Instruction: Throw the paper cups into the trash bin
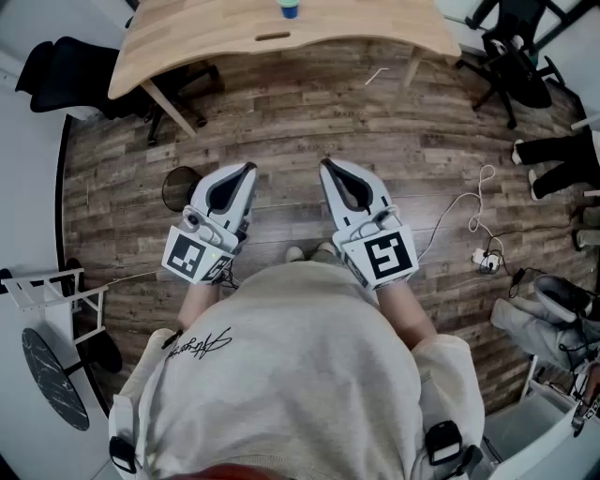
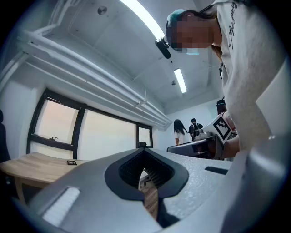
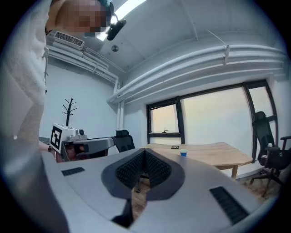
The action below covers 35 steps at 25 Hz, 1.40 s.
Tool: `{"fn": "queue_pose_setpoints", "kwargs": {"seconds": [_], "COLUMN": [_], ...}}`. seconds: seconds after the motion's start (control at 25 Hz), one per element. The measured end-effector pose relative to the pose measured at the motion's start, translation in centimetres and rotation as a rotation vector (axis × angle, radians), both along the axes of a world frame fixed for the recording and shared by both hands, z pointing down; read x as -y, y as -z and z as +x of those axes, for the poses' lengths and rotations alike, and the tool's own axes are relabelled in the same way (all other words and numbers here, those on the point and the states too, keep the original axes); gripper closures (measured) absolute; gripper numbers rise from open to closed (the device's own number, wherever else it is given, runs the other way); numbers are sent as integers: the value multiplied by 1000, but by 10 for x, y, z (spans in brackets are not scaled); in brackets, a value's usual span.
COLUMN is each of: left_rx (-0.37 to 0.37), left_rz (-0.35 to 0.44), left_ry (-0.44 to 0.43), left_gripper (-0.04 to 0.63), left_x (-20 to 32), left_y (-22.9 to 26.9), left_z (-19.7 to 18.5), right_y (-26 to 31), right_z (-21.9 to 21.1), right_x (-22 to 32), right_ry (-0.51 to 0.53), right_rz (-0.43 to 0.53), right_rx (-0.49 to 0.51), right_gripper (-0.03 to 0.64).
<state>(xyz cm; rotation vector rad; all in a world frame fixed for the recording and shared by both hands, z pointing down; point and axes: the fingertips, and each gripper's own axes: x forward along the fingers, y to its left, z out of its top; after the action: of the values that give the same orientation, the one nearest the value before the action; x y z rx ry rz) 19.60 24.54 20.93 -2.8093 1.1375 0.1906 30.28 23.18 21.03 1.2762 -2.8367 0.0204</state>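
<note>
Left claw (image 1: 247, 170) and right claw (image 1: 326, 166) are held shut, empty — task judged unstarted, paper cup (image 1: 288, 9) left on the desk (image 1: 187, 37).

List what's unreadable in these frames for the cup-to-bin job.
The cup: in the head view it is cut off by the top edge; in the right gripper view it is too small to tell its material.
The dark round thing on the floor: in the head view it is partly behind the left gripper; cannot confirm it is a bin.
The small dark thing on the table: in the left gripper view it is too small to identify.
</note>
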Motion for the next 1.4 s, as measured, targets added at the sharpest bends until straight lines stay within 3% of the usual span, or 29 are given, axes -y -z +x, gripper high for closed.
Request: {"fn": "queue_pose_setpoints", "kwargs": {"seconds": [0.52,1.0,1.4], "left_rx": [-6,4,-8], "left_rz": [3,-10,-8], "left_ry": [13,-1,-27], "left_gripper": [592,592,592], "left_x": [-4,-13,2], "left_y": [5,-9,-12], "left_z": [-8,-38,-37], "right_y": [0,-9,-6], "right_z": [-5,-14,-3], "right_x": [-2,-13,7], "right_ry": [1,-74,-124], "right_rz": [-7,25,45], "right_rx": [5,17,30], "right_gripper": [609,607,607]}}
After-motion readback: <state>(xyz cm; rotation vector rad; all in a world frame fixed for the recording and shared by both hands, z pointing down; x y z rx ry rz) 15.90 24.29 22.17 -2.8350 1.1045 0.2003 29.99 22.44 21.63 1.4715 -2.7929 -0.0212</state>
